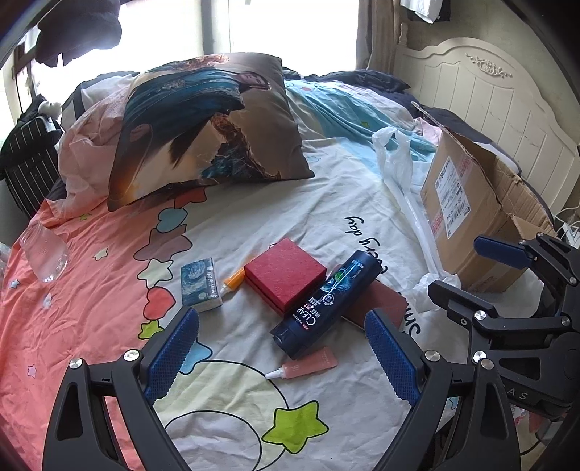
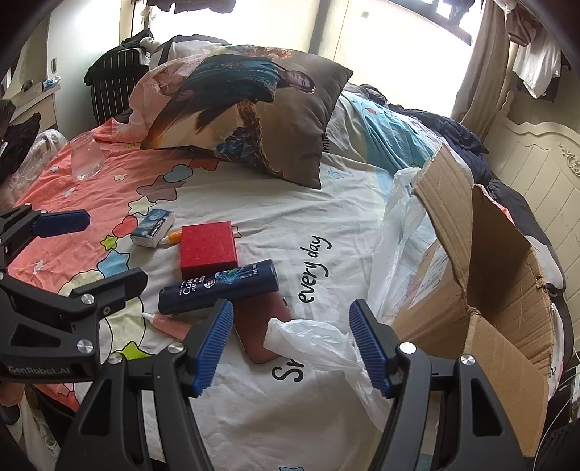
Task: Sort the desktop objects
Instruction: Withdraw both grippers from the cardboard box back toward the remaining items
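Shampoo bottle (image 1: pixel 325 301) is seen overlapping red box (image 1: pixel 285 273), cardboard box (image 2: pixel 482 290) interior exposed only at right wrist's 3 o'clock; left gripper (image 1: pixel 282 353) and right gripper (image 2: pixel 290 347) held wide apart, empty.

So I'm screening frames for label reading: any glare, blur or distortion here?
Left wrist view: window blown out white, bed edges bowed by fisheye, shampoo bottle label sharp. Right wrist view: window likewise overexposed, cardboard box stretched at the rim, corners vignetted dark.
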`<state>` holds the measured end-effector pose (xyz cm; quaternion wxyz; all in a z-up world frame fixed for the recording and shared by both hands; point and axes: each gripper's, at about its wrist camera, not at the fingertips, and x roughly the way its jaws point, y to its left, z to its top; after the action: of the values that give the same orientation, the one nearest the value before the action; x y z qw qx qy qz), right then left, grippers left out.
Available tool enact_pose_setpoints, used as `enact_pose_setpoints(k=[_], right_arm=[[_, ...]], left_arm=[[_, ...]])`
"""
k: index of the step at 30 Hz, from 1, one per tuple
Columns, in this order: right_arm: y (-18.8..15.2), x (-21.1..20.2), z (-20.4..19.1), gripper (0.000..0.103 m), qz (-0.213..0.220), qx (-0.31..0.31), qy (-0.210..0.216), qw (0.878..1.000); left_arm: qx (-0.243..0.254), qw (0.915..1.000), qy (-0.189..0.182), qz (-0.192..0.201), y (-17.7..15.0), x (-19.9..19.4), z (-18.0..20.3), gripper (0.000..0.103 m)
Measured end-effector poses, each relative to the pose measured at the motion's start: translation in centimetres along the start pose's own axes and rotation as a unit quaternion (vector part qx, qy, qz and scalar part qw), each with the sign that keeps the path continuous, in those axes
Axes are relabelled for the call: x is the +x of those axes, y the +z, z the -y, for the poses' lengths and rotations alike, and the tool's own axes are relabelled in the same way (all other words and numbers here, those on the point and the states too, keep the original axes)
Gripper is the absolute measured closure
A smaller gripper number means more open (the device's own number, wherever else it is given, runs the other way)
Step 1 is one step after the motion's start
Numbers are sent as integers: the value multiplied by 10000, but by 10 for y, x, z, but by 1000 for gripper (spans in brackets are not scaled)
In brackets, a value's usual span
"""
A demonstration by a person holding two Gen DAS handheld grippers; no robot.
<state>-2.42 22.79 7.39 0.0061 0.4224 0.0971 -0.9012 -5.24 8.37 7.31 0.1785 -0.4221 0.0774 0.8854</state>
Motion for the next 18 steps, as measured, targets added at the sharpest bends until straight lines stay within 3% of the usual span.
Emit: enact_pose_setpoints(k=[18], right_arm=[[2,39,-21,40,-358,3,312,9989]], left_arm=[[-310,9987,324,-237,1,27,-35,8]])
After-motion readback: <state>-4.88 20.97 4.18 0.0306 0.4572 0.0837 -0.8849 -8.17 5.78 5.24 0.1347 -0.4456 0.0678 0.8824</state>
